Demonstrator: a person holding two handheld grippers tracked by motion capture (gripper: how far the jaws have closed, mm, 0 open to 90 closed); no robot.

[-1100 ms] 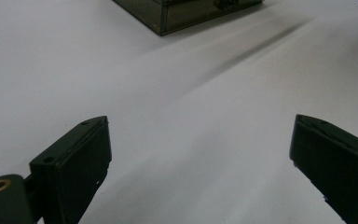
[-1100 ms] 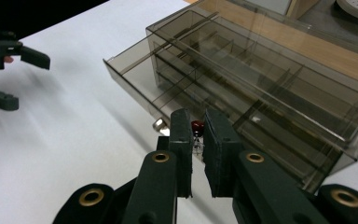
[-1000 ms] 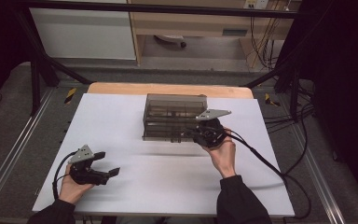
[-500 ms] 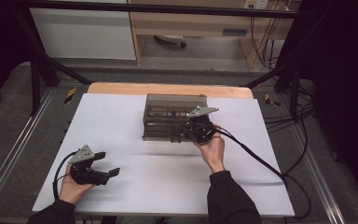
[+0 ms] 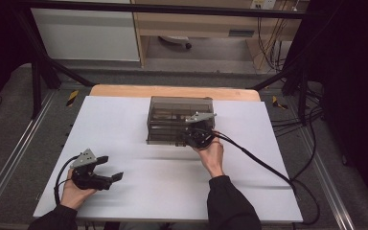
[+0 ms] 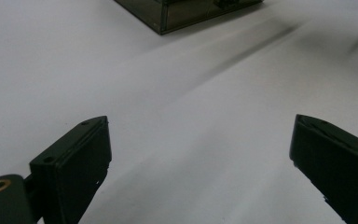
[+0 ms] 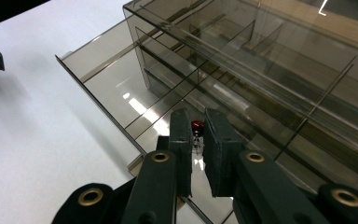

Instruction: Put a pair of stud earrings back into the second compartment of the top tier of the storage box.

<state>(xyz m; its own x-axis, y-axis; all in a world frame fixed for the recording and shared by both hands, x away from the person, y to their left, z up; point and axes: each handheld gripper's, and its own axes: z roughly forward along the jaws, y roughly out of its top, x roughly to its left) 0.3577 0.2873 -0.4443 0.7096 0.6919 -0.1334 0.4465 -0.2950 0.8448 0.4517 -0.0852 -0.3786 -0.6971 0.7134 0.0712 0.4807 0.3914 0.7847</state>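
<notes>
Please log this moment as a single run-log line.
right gripper: nearly shut around small red knob in smoky clear plastic drawer box | left gripper: open, idle above white table

Bright, even light falls from above on the white table [image 5: 124, 124], while the room around its edges sinks into black. Soft shadow streaks cross the table's near half. In the right gripper view, white glare glints off the smoky organizer [image 7: 177, 93]. In the left gripper view, the near jaws blur and the organizer's corner is soft.
</notes>
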